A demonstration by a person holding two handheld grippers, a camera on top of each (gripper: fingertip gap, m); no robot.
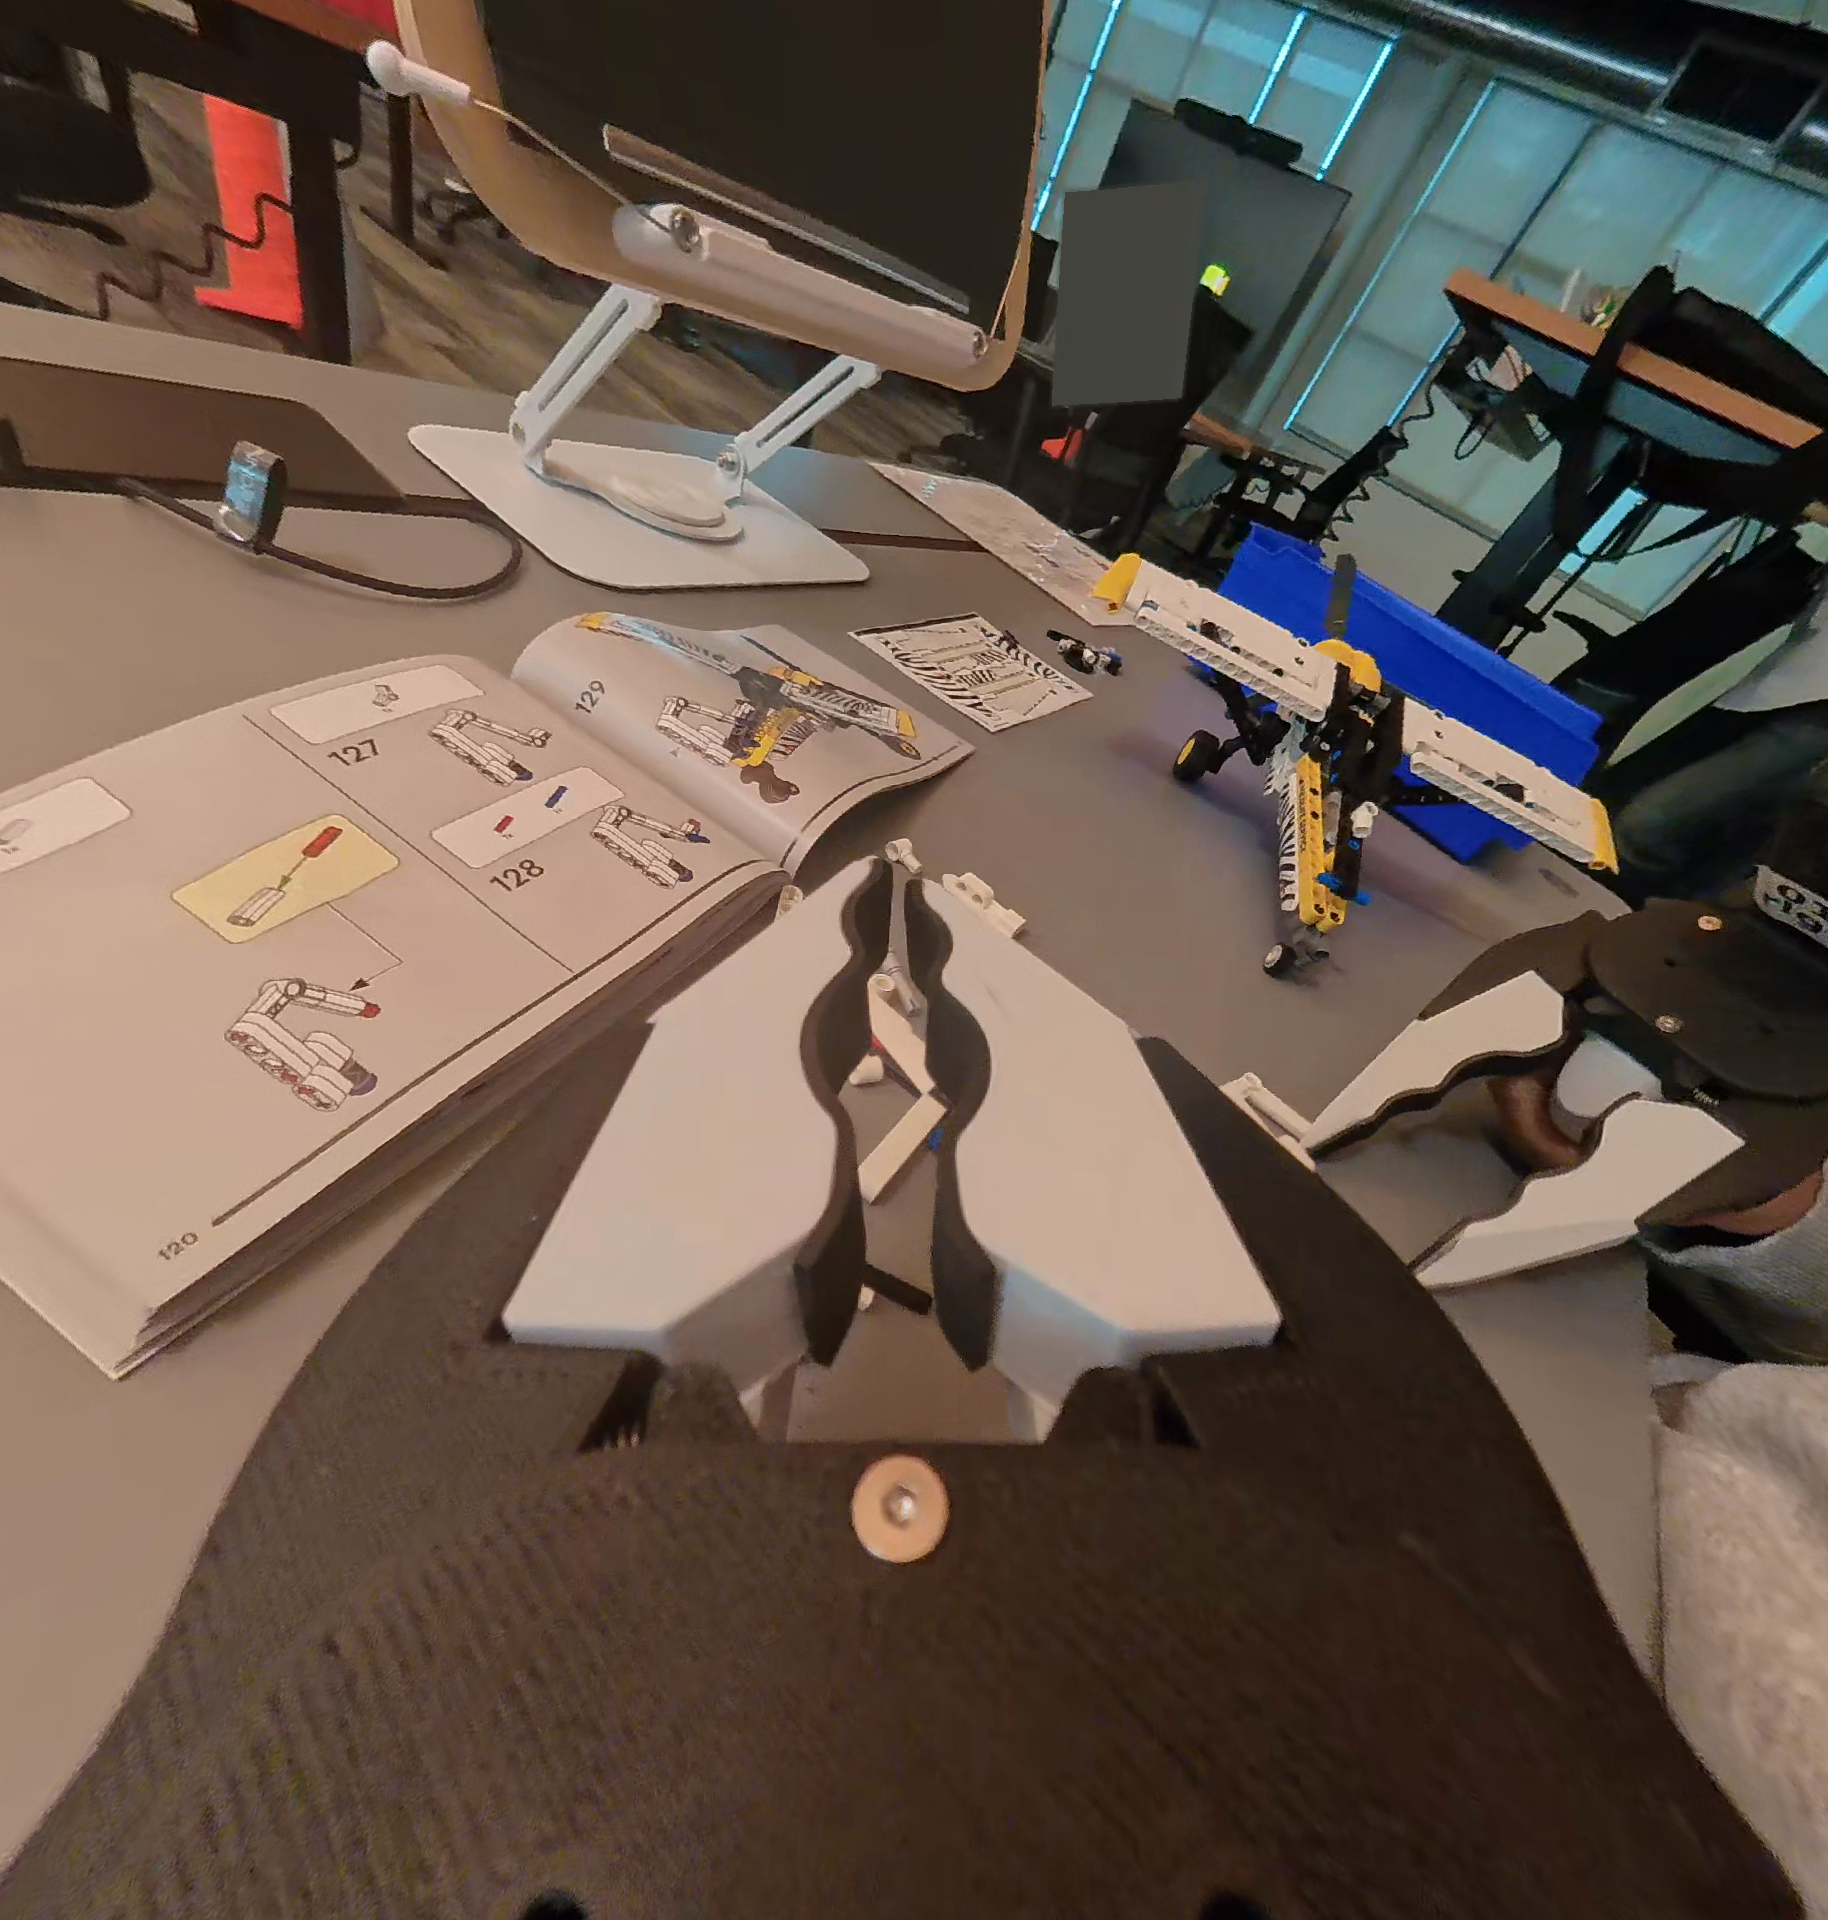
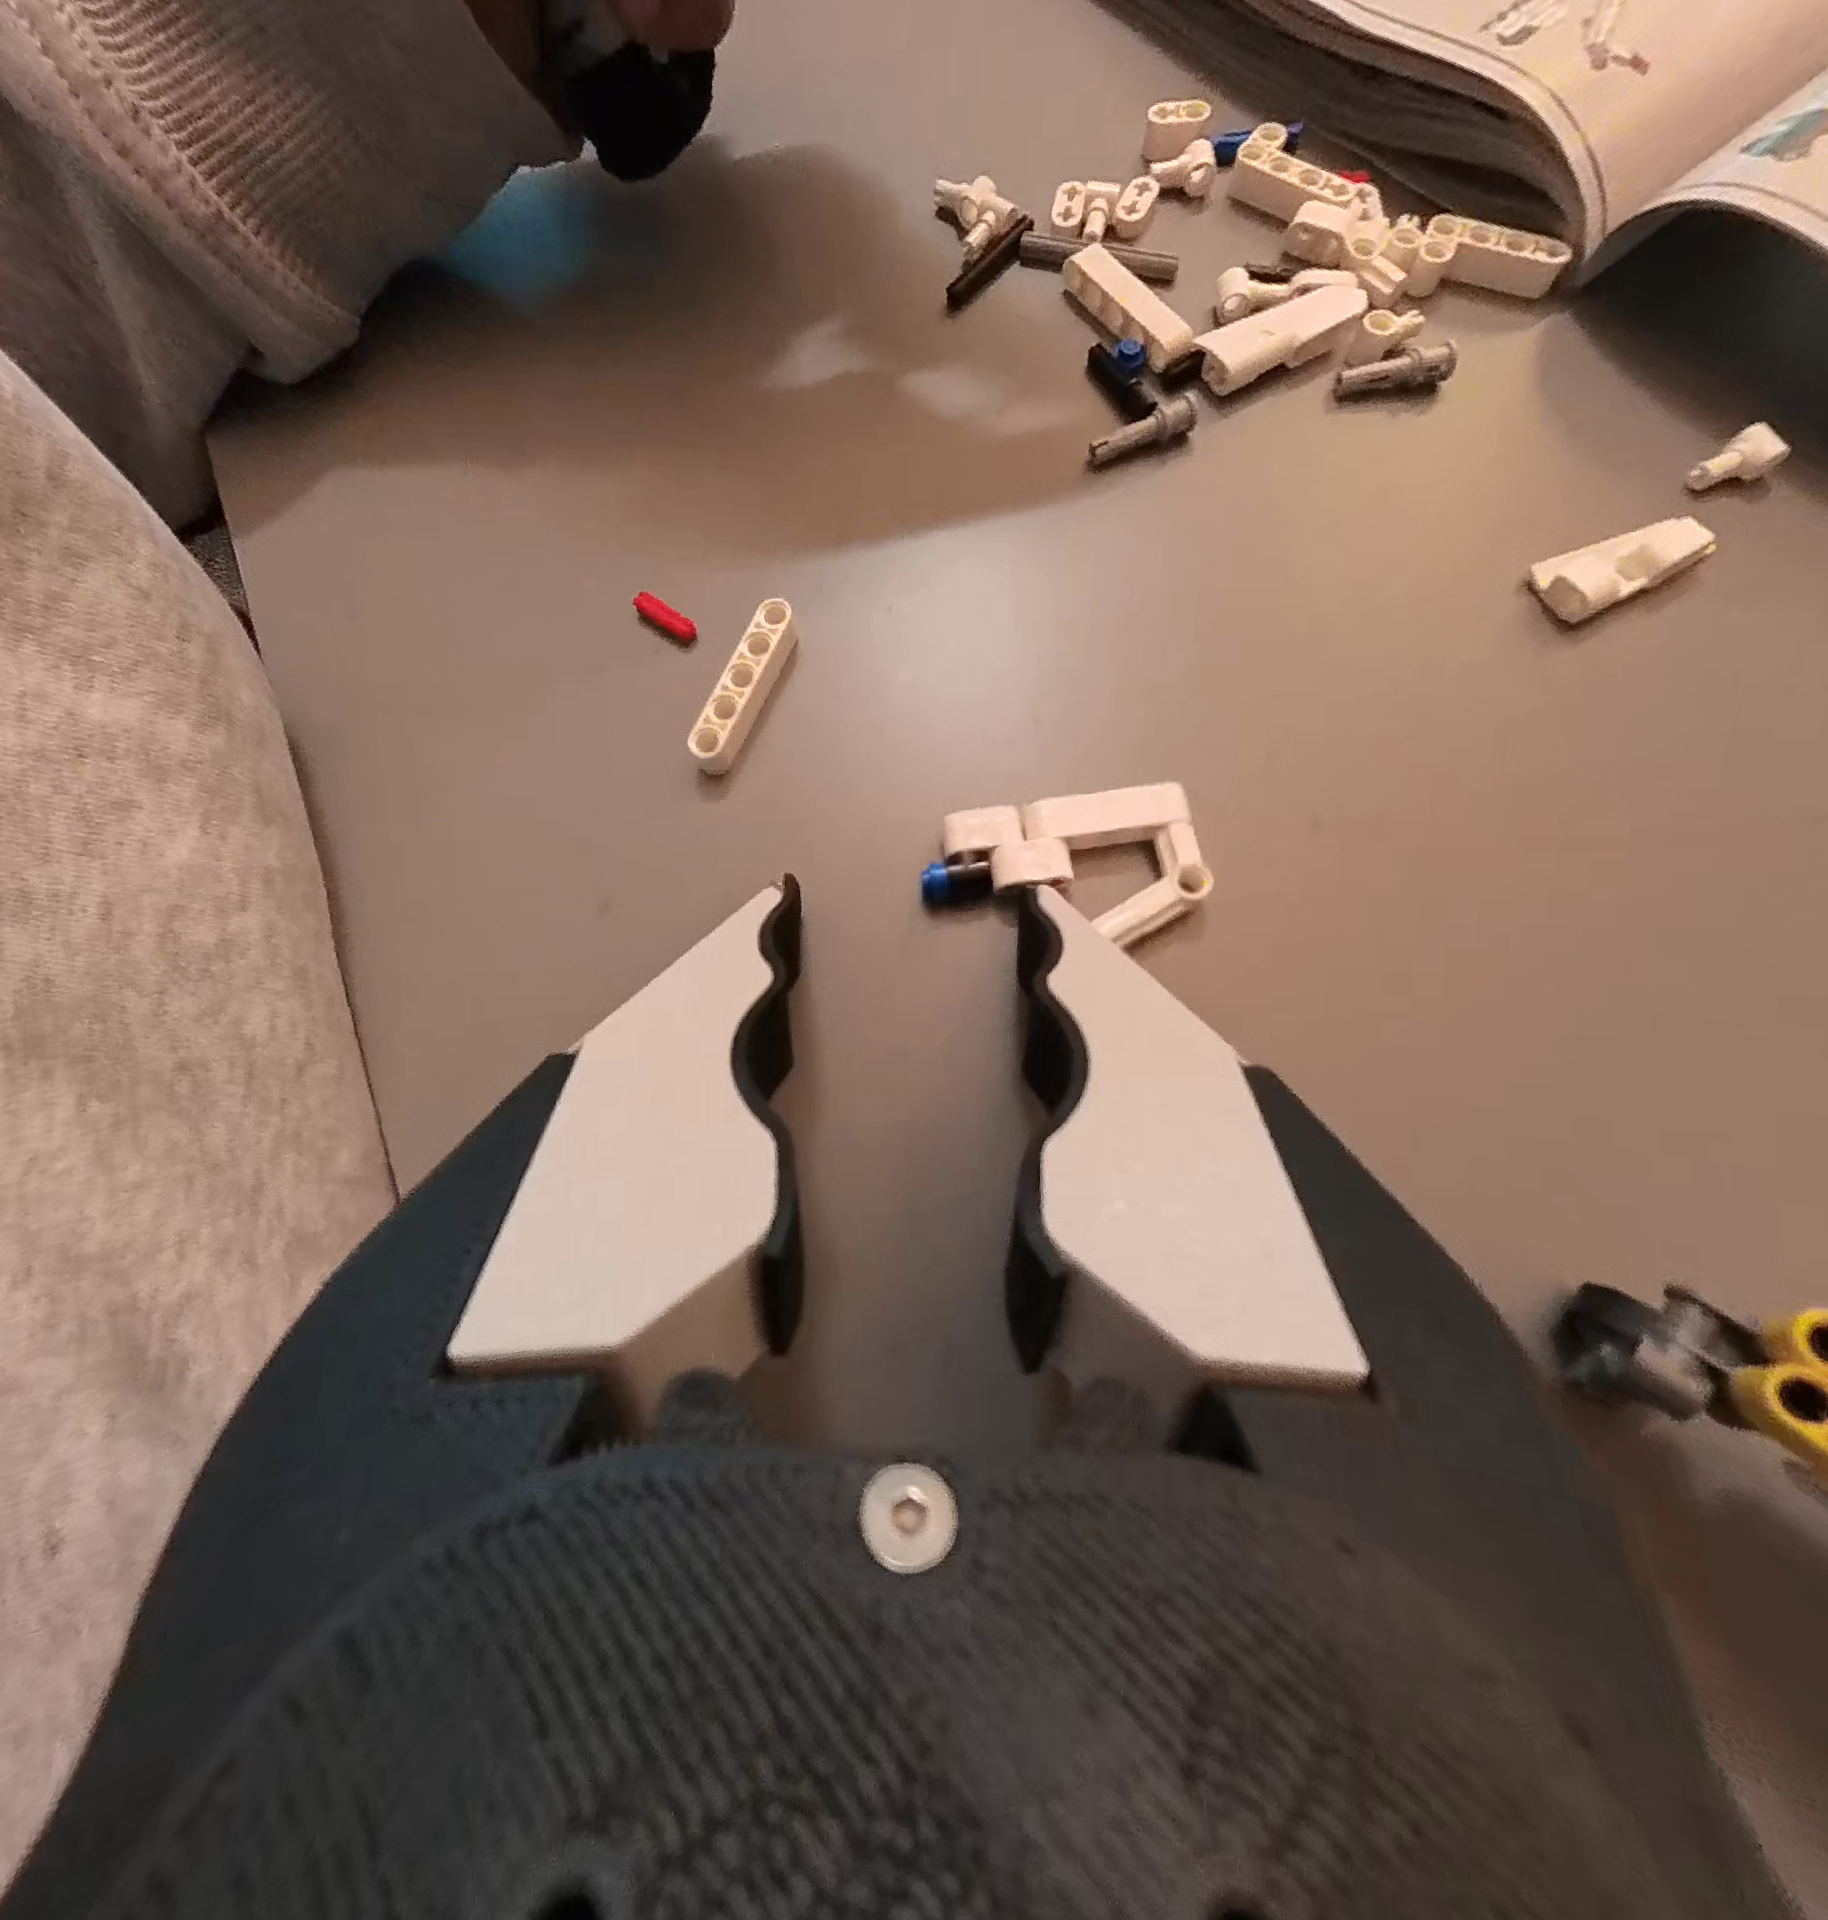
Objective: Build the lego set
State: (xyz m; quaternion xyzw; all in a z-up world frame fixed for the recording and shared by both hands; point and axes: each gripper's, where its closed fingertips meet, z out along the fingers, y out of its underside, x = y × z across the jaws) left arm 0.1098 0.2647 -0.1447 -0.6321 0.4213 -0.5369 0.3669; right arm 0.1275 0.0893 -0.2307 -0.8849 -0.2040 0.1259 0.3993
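Left gripper [image 1: 902, 883] is hovering low over the grey desk [image 1: 1097, 831] w/ its jaws nearly together – nothing clamped, loose white pieces showing through the slit. Right gripper [image 2: 905, 899] is sitting w/ jaws apart & empty above the desk; its right fingertip [image 2: 1035, 914] is just beside a small white beam sub-assembly w/ blue pin [image 2: 1081, 847], contact unclear. At 11 o'clock from it: a white five-hole beam [image 2: 744, 684] & small red pin [image 2: 665, 616]. At 1 o'clock: a pile of white & grey lego parts [image 2: 1274, 270]. Open instruction booklet [image 1: 370, 914] is lying at 10 o'clock of the left gripper – the yellow-white-black lego plane [image 1: 1336, 748] is standing at 2 o'clock.
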